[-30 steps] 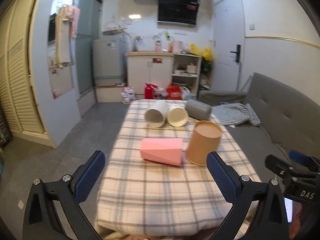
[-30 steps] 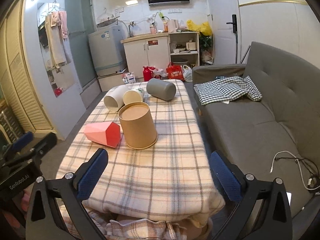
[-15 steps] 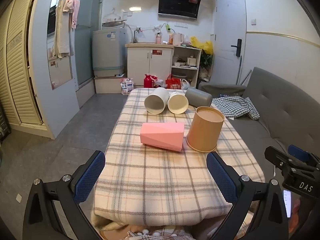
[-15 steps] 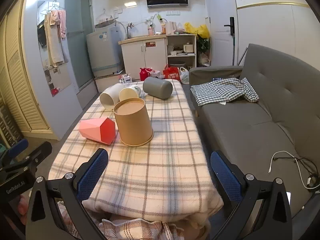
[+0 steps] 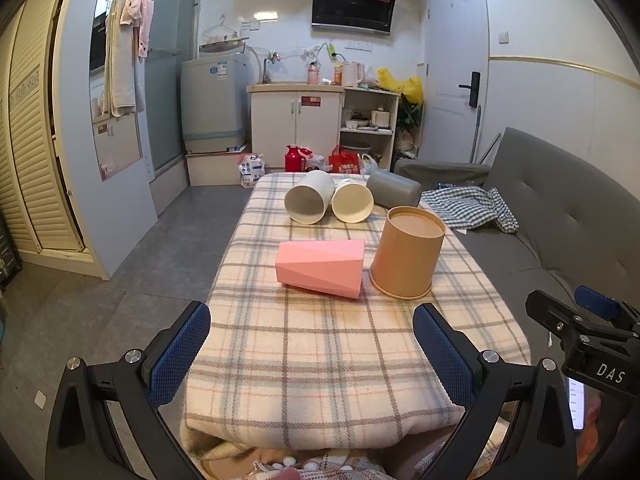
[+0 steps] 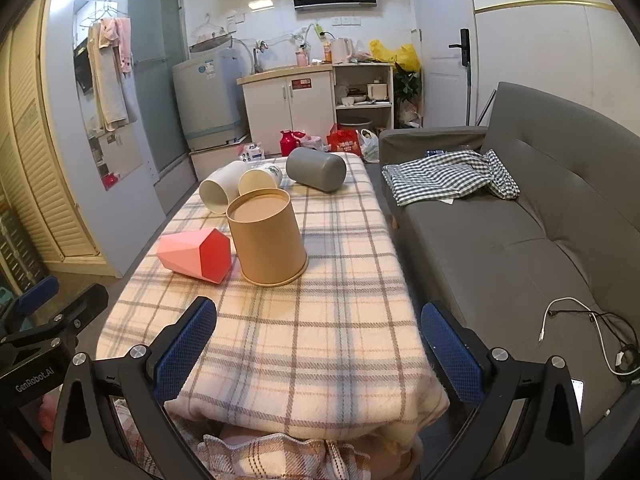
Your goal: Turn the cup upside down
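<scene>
Pink and made of flat faces, the plastic cup (image 5: 322,268) lies on its side on the checked tablecloth (image 5: 320,344), long way going left to right, just beside the upside-down brown paper cup (image 5: 408,254). The left gripper (image 5: 312,354) and right gripper (image 6: 318,346) are both wide apart, holding nothing. The pink cup looks nearer the left one, straight ahead.

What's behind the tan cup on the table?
Behind the tan cup lie a white cup and a cream cup on their sides, partly covered by it, and a gray cup farther right.
</scene>
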`<control>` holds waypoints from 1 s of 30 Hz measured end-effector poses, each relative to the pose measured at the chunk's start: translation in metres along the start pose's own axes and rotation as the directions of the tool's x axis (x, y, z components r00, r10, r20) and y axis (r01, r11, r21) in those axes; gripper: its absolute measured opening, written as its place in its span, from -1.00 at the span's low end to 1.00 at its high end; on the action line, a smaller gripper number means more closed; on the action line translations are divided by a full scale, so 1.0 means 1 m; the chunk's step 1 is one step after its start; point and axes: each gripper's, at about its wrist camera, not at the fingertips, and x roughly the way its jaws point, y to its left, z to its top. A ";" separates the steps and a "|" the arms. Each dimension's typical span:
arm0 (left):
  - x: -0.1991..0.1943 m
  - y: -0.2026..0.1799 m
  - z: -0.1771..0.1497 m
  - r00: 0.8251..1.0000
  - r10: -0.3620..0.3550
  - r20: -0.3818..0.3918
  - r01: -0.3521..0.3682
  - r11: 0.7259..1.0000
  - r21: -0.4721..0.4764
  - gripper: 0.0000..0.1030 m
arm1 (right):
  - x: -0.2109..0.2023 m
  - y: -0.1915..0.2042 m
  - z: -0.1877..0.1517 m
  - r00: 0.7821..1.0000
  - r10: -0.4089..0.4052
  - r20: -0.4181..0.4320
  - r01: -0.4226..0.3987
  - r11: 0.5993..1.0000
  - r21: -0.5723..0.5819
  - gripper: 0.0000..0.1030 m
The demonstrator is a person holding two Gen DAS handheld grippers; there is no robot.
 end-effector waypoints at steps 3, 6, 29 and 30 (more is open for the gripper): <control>0.000 0.000 -0.001 1.000 0.010 0.000 -0.010 1.000 0.003 1.00 | 0.000 0.000 0.000 1.000 0.001 0.000 -0.001 1.000 0.001 1.00; 0.001 0.000 -0.001 1.000 0.010 0.000 -0.010 1.000 0.004 1.00 | 0.001 0.000 -0.001 1.000 0.003 -0.004 -0.003 1.000 0.001 1.00; 0.001 0.001 -0.001 1.000 0.013 -0.003 -0.013 1.000 0.006 1.00 | 0.004 0.000 -0.003 1.000 0.003 -0.011 -0.003 1.000 0.004 1.00; 0.001 0.001 -0.001 1.000 0.013 -0.003 -0.013 1.000 0.006 1.00 | 0.004 0.000 -0.003 1.000 0.002 -0.012 -0.002 1.000 0.005 1.00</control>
